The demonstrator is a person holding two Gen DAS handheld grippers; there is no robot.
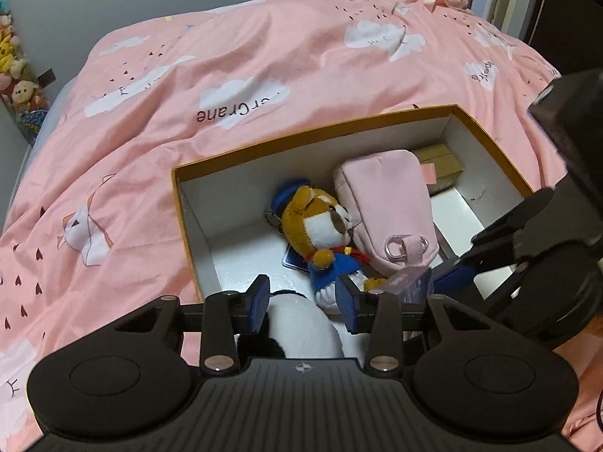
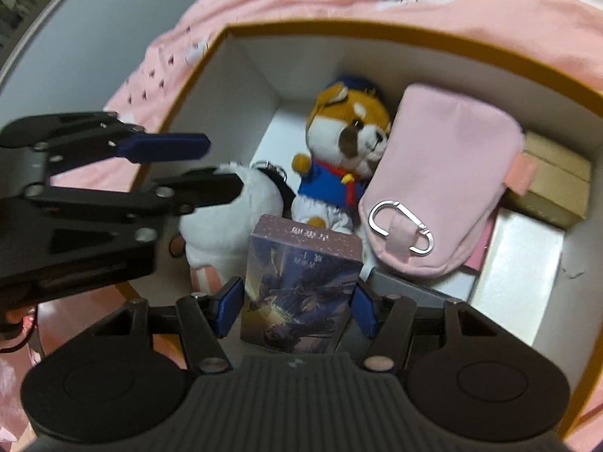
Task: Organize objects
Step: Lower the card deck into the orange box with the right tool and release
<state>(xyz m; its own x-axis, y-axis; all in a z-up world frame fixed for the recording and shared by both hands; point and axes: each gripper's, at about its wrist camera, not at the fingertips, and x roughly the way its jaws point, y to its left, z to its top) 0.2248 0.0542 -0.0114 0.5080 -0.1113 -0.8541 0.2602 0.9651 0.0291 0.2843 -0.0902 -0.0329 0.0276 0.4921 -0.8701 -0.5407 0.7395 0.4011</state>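
The left gripper (image 1: 303, 303) hangs over the box (image 1: 316, 133) at its seven o'clock corner, jaws narrowed around a white plush (image 1: 301, 324), though contact is unclear. At five o'clock, the right gripper (image 2: 296, 307) clamps a card pack (image 2: 299, 282) upright, probably to slot it beside the dog plush (image 2: 339, 150) and pink pouch (image 2: 441, 188).

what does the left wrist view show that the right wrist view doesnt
Only the left wrist view: a shelf of small toys at the far left, and the whole pink duvet.
Only the right wrist view: the card box clamped in the right gripper, and the white plush in full.
Both: the cardboard box, the dog plush and the pink pouch.
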